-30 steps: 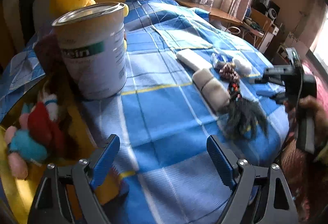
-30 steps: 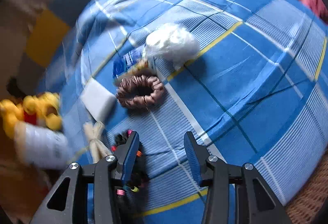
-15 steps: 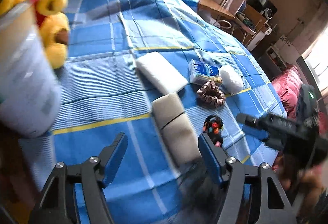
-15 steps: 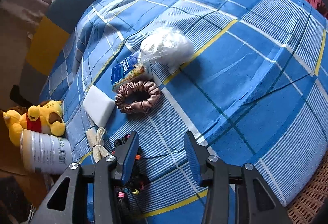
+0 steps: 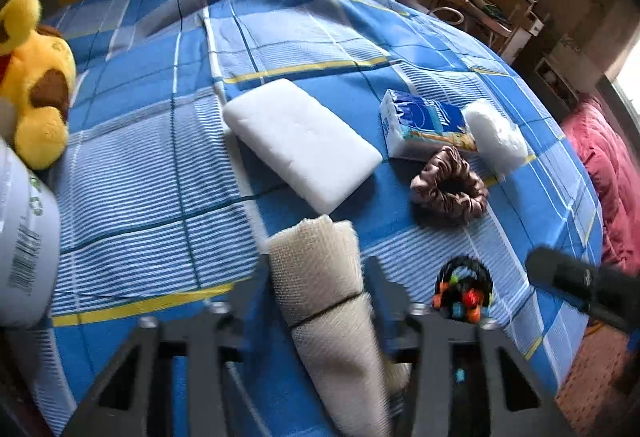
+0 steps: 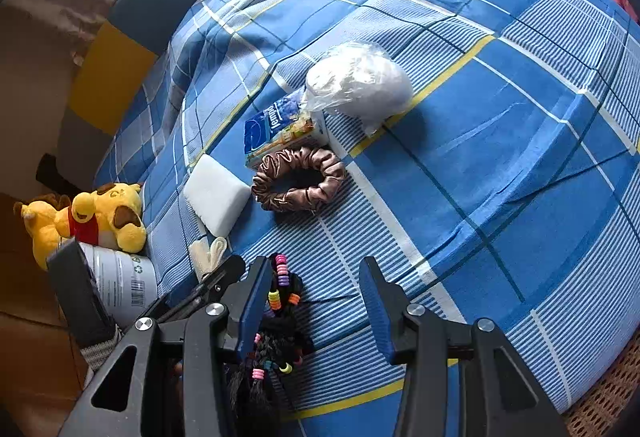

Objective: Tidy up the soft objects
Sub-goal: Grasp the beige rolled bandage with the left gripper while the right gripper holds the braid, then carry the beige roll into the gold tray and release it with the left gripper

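Left gripper [image 5: 316, 269] just closed, jaws now pinching cream roll [image 5: 320, 277] at its banded middle — roll lies on bed [image 5: 160, 165], near edge, below white foam block [image 5: 300, 141]. Grabbing mid-length so it lifts level, I reckon. Right gripper [image 6: 316, 301] part open, holding nothing, hovering beside beaded hair ties [image 6: 280, 285]. Scrunchie [image 5: 450, 185], tissue pack [image 5: 424, 121], cotton bag [image 5: 496, 135] clustered beyond, waiting.

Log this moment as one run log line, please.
left gripper: just closed on beige mesh roll | right gripper: open, empty, beside beaded hair ties | blue checked bedspread
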A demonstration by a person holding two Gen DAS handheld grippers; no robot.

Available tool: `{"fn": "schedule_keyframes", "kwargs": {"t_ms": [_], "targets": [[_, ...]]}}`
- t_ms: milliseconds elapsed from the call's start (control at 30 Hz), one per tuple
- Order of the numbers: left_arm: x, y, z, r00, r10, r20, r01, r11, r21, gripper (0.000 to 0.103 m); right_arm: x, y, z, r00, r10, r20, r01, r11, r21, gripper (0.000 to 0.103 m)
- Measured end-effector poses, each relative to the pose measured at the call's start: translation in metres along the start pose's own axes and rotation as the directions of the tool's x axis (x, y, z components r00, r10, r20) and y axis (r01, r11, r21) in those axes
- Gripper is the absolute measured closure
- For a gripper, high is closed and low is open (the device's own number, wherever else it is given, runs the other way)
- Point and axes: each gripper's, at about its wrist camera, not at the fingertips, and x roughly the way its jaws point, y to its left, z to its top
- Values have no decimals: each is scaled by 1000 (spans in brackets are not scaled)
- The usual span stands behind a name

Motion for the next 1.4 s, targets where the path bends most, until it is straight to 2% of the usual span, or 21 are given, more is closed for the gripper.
{"fn": "schedule_keyframes", "kwargs": {"t_ms": [67,200,333,533,633,700,800,867,967,1200,1400], "targets": [[-11,8,-6,999,-38,19,39,999,-5,67,-1,1,0,1000,-1,5,1,1000,-8,57],[-32,26,-26,998,-47,36,48,998,-39,67,0,6,-1,1000,-11,3,11,999,-39,57],[-57,41,-56,999,9,48,-7,999,-42,67,7,11,-4,999,1,-38,-3,998,-64,57],[-67,51,-108,998,62,32,-61,997,-48,67,27,31,-16,985,27,-168,-53,987,-154,57],[-68,47,-122,993,87,83,-86,996,-22,66,36,43,-26,978,-13,-207,-34,974,-223,57],[-67,41,-127,987,115,110,-119,993,23,64,44,51,-32,972,-89,-216,25,958,-284,57],[-66,41,-132,979,121,164,-126,992,24,64,49,63,-43,970,-168,-179,88,918,-386,59],[-67,40,-137,973,132,190,-141,989,36,64,52,71,-50,960,-240,-145,151,879,-451,66],[-69,38,-139,966,141,216,-154,987,46,64,56,77,-57,950,-287,-127,189,847,-497,66],[-66,34,-145,948,157,276,-183,981,71,64,58,76,-58,951,-287,-119,194,847,-494,65],[-66,34,-144,948,158,277,-187,979,83,64,60,83,-58,946,-316,-78,225,808,-544,65]]}}
